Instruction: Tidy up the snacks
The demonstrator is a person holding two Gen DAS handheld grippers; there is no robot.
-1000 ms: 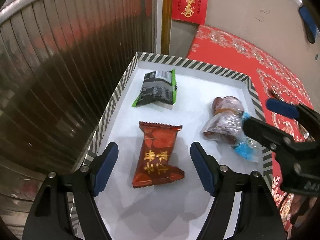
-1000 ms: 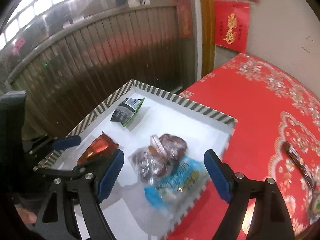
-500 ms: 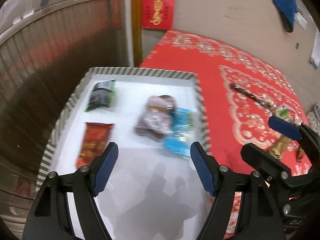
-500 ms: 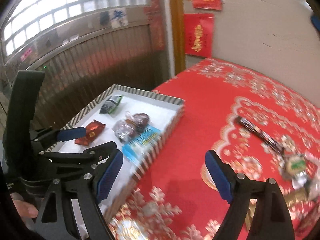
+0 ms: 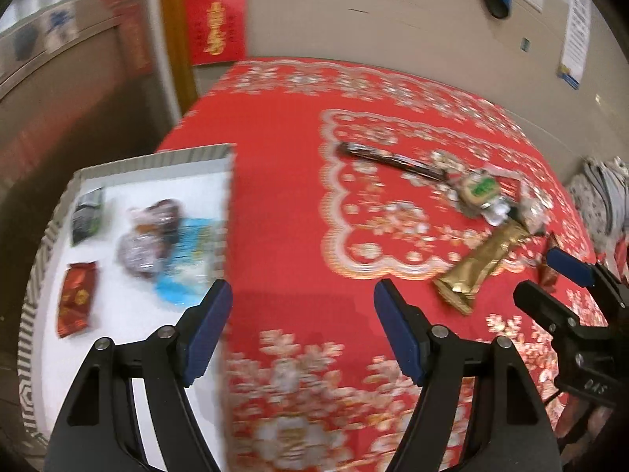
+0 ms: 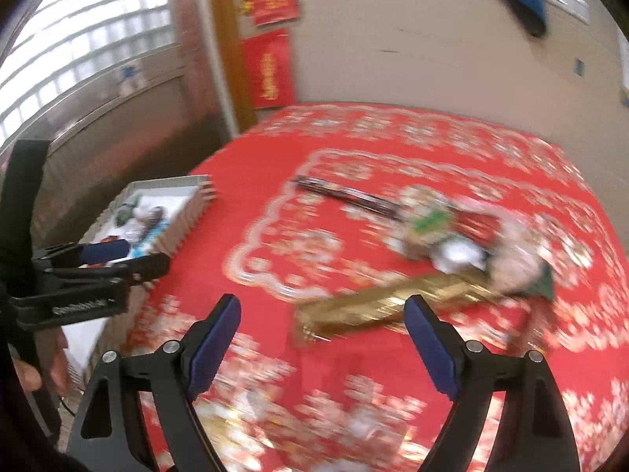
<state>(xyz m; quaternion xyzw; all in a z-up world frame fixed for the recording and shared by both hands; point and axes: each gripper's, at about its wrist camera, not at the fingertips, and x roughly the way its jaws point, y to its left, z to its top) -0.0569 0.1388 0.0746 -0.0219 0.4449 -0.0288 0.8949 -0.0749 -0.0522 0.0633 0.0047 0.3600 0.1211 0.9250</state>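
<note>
My left tool [image 5: 300,314] and right tool [image 6: 322,324] are both released and empty. Snacks [image 5: 477,261] lie loose on the red table [image 5: 283,204]; others sit in the tray [image 5: 157,159].

— Changes on record?
— Both grippers swung right: left gripper [image 5: 302,316], earlier over the tray [image 5: 129,165], now straddles its right rim; right gripper [image 6: 322,328], jaws slightly wider, now above the gold packet [image 6: 389,306].
</note>
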